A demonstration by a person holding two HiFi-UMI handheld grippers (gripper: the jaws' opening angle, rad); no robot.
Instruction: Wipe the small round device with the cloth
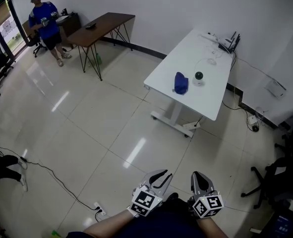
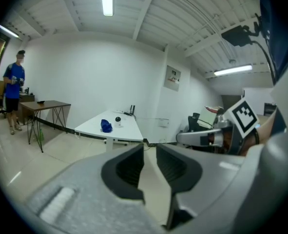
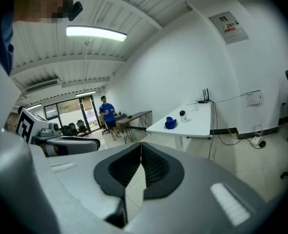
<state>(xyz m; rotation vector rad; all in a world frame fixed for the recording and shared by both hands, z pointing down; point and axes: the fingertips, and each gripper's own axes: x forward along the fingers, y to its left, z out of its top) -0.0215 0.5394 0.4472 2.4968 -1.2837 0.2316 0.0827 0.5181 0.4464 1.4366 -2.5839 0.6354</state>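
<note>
**Standing well short of the table, wiping not yet begun**

Judging by how things lie, the task has not started. The device point(image 1: 199, 76), small and round with a dark top on a white base, sits on the white table point(image 1: 186, 53) across the room. The blue cloth point(image 1: 181, 83) lies bunched just beside it, to its left in the head view. The two look apart rather than touching, though at this range that is hard to settle.

Both tongs are held low in front of the person, over bare floor point(image 1: 111, 128) and well apart from the table. The left gripper point(image 1: 161, 172) has its jaws a narrow slit apart, with nothing between them but floor beyond. The right gripper point(image 1: 198, 175) has its jaws together at the tips, also on nothing. Each gripper view looks along its jaws toward the table, with cloth and device small in the distance.

All of the work is left: closing on the table, picking up the cloth, and rubbing it over the device, probably with the other gripper steadying the base. The right jaws would need to part first for either job.

Another person point(image 1: 43, 21) stands by a dark table point(image 1: 104, 26) in the far corner, clear of the route.
</note>
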